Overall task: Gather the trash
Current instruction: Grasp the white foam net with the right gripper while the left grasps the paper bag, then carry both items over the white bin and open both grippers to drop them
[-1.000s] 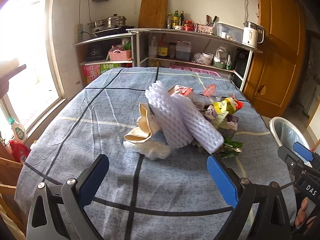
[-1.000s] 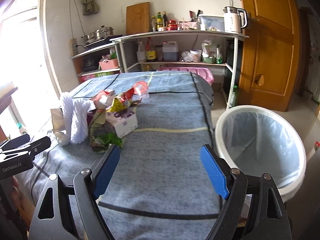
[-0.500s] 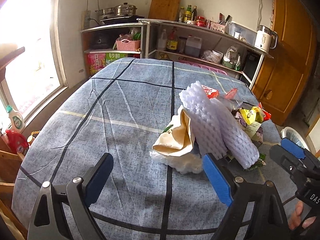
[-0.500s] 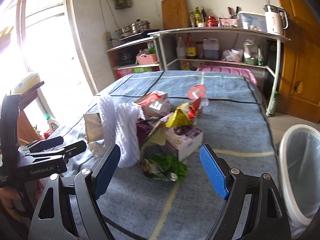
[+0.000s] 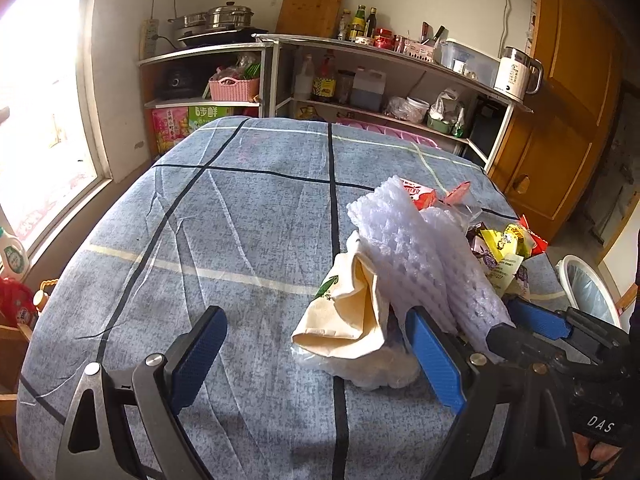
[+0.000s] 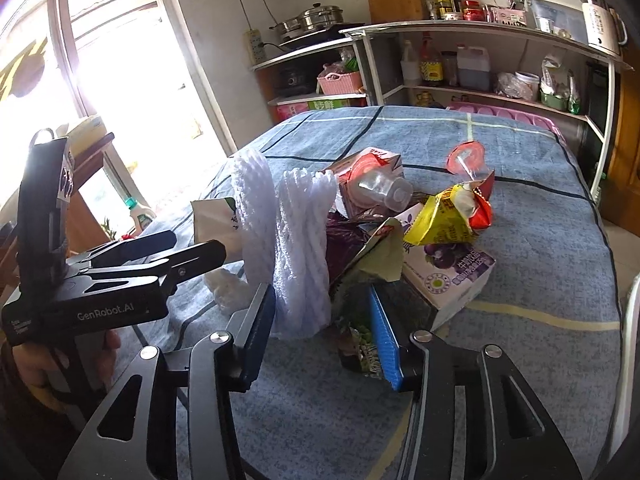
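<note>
White foam netting (image 6: 304, 252) is sitting between the right gripper (image 6: 324, 332) jaws, now closing after nearing the pile; left gripper (image 5: 316, 356) is staying wide apart.

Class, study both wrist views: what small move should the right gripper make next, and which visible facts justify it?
Probably finish closing. The right gripper has its closing jaws either side of the white foam net's lower end, pads seemingly not yet pressing. Once it grips, the lined bin stands at the table's edge.
</note>
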Available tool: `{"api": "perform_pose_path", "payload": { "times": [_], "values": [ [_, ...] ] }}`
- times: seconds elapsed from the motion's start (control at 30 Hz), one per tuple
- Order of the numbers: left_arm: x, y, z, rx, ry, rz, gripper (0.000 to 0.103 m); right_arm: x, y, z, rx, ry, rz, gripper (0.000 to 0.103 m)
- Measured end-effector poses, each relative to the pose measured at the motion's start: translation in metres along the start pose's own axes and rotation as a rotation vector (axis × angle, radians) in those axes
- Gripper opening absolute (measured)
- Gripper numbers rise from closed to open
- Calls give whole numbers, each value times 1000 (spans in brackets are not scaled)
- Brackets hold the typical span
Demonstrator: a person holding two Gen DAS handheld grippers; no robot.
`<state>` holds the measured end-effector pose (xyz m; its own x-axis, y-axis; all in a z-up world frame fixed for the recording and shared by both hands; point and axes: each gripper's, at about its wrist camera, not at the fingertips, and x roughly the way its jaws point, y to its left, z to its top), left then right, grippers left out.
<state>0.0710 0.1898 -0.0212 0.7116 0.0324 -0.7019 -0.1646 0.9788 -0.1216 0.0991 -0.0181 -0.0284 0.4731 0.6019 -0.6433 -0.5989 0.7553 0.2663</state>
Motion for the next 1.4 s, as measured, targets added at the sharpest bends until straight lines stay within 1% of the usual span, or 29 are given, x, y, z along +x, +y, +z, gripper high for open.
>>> {"api": "perform_pose_path", "payload": {
  "times": [0.1,0.13,0.2,0.23,0.3,0.33,0.4,0.47,0.53,0.7,0.87,1.07,1.23,1.4],
  "values": [
    [4,-3,3,4,-2,-25,88,-1,5,1,-13,-1,16,35],
    [5,-4,4,3,-4,-42,85,0,6,0,-15,3,20,30],
    [11,-5,6,-5,13,-80,77,0,8,0,-17,10,30,24],
    [13,-4,5,-13,24,-95,70,0,9,-1,-20,11,28,24],
    [16,-2,5,-29,33,-122,66,-1,8,-2,-18,9,28,21],
    [16,-2,5,-35,31,-129,61,-3,7,-3,-14,5,27,20],
    [15,-4,6,-22,20,-129,55,-6,5,-3,-7,-4,29,20],
    [15,-7,6,-5,24,-127,38,-9,3,-5,5,-13,31,19],
    [17,-9,6,4,35,-135,31,-11,0,-5,17,-17,36,19],
    [10,-11,4,2,23,-135,24,-17,-2,-5,33,-31,37,19],
    [-9,-13,4,12,-17,-90,24,-30,-2,-6,38,-58,31,19],
    [-39,-16,3,2,-70,-91,24,-46,-3,-7,52,-89,33,19],
    [-63,-20,5,-10,-122,-82,24,-64,-7,-10,60,-118,16,19],
    [-82,-44,9,34,-158,-121,24,-87,-12,-10,71,-158,-23,19]
  ]
}}
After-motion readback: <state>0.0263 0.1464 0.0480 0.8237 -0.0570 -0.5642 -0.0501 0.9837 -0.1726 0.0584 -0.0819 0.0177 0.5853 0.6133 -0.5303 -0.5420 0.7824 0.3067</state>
